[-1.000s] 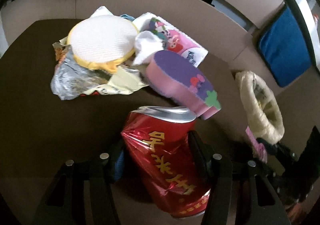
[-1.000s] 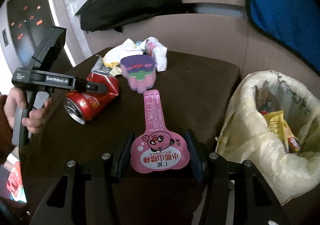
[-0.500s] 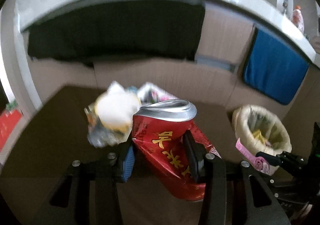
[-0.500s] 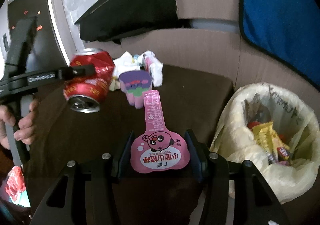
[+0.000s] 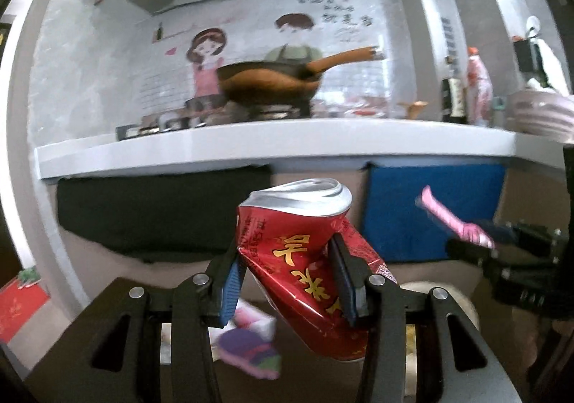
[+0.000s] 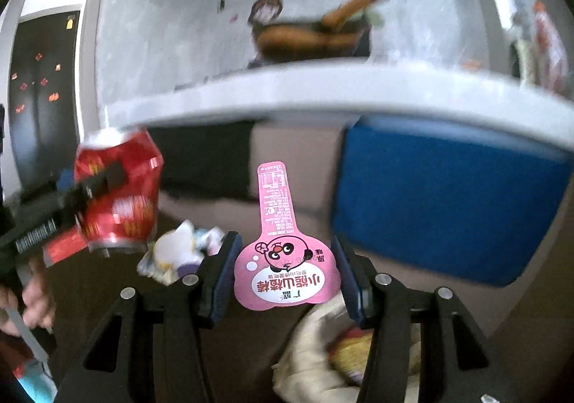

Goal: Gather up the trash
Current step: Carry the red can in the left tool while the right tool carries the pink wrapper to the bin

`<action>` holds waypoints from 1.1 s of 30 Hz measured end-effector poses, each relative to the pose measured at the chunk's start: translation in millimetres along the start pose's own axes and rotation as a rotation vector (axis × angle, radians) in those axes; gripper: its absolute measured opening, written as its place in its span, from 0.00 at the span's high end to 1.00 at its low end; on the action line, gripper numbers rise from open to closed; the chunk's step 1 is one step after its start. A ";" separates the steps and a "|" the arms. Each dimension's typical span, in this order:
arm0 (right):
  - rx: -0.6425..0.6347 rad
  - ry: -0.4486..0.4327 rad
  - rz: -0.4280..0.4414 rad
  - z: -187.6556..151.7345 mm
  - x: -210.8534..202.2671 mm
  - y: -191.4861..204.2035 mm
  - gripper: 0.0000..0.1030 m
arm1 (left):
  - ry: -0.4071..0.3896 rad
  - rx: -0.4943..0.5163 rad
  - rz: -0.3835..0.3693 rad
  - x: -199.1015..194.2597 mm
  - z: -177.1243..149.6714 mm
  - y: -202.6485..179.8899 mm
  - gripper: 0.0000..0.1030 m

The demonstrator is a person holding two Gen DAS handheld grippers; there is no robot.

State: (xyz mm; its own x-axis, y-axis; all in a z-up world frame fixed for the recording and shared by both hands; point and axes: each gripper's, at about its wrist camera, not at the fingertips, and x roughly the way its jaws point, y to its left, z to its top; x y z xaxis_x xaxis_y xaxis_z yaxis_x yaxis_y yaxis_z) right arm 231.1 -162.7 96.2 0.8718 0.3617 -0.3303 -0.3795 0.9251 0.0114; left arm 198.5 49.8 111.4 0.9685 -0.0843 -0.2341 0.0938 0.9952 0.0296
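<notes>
My left gripper [image 5: 287,259] is shut on a crushed red can [image 5: 305,259] and holds it high above the dark table [image 5: 89,342]. The can also shows at the left of the right wrist view [image 6: 118,195]. My right gripper [image 6: 283,263] is shut on a pink paddle-shaped wrapper [image 6: 283,259], also raised; the wrapper also shows in the left wrist view [image 5: 452,220]. The trash bag [image 6: 323,360] lies just below the right gripper, with yellow wrappers inside. The remaining trash pile [image 6: 179,252] sits on the table behind.
A purple and pink sponge [image 5: 251,352] lies on the table below the can. A white counter edge [image 5: 272,148] with a wok [image 5: 269,83] runs across ahead. A blue cushion [image 6: 448,202] and a black one [image 5: 158,212] lean on the bench behind.
Both grippers have lifted and tilted upward with their loads. The can has risen off the table. The right gripper has moved over the trash bag.
</notes>
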 end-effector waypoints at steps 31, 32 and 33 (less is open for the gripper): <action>0.141 0.157 -0.128 -70.1 21.4 -116.0 0.53 | 0.274 -0.034 -0.223 114.8 -67.7 -123.1 0.55; 0.143 0.165 -0.128 -72.5 24.9 -116.9 0.53 | 0.287 -0.041 -0.227 119.7 -70.8 -122.3 0.55; 0.144 0.172 -0.129 -73.3 29.2 -118.1 0.53 | 0.295 -0.046 -0.228 123.2 -73.0 -121.5 0.55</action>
State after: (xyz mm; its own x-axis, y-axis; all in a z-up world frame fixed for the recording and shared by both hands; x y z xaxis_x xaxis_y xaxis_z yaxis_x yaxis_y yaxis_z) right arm 278.7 -269.9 16.0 0.8400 0.2262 -0.4932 -0.2101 0.9736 0.0887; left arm 289.7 -77.8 8.1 0.8150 -0.2928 -0.5001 0.2828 0.9542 -0.0977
